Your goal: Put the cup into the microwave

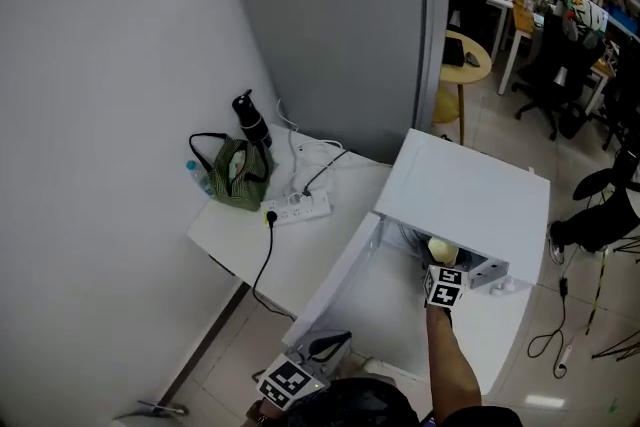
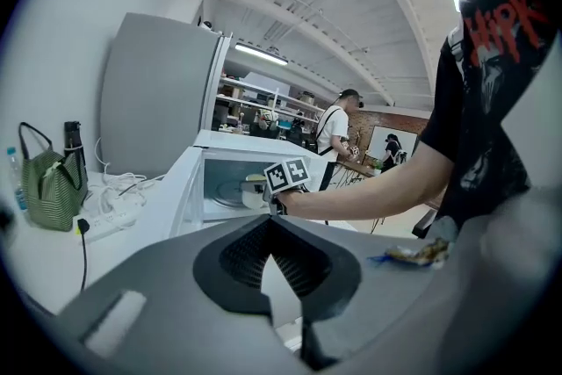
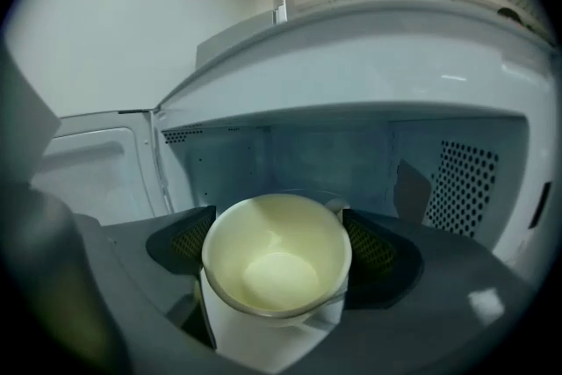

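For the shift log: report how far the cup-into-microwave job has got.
Done: the microwave door stands open, and the right gripper is shut on the cup. In hand: the cup is at the cavity mouth, upright and empty. To do: set it down inside, release, withdraw. The left gripper is shut and empty.

One microwave [image 1: 470, 190], one cup [image 3: 277, 263], one fridge [image 1: 340, 35], one green bag [image 1: 238, 177], one black bottle [image 1: 250, 120], one power strip [image 1: 298, 208]. Two tables, white table [image 1: 300, 260] and round table [image 1: 472, 57]. Two grippers (left gripper [image 1: 330, 345], right gripper [image 1: 445, 265]), each with one marker cube.
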A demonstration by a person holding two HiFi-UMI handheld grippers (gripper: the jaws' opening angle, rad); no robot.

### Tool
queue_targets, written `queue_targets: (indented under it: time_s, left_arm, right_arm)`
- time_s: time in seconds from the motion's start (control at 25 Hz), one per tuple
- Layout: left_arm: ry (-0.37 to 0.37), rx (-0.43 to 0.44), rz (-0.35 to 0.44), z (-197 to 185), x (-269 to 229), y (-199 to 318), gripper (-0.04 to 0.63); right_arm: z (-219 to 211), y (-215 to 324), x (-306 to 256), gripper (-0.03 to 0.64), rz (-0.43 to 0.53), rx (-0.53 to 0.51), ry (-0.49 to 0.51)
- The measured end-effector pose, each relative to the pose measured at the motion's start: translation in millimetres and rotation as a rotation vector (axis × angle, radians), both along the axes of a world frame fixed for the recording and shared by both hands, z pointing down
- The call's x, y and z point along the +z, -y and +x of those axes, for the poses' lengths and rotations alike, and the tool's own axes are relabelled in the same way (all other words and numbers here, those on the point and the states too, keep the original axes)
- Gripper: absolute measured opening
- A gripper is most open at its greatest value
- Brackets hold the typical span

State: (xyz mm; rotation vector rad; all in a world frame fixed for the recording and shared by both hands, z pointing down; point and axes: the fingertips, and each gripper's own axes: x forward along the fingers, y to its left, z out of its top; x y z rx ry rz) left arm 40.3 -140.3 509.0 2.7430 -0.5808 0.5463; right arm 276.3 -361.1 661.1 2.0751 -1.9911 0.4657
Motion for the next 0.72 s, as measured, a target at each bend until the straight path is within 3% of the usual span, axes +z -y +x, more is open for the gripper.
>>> queue_targets:
  time_s: [0.32,0.52,0.72]
  left_arm:
    - [0.034,-0.055,-0.017,-11,5,4,0.002]
    - [0.052,-0.050,0.000,-5,5,3,0.002]
    - [0.034,-0.040,-0.024,9,9,-5,0.002]
  right_arm:
    - [22,46,2,0.448,0.003,0.024,-0.080]
    - [28,63,2,0.453,0.064,0.047,-0.124]
    - [25,62,1,0.451,0.079,-0.003,-0.065]
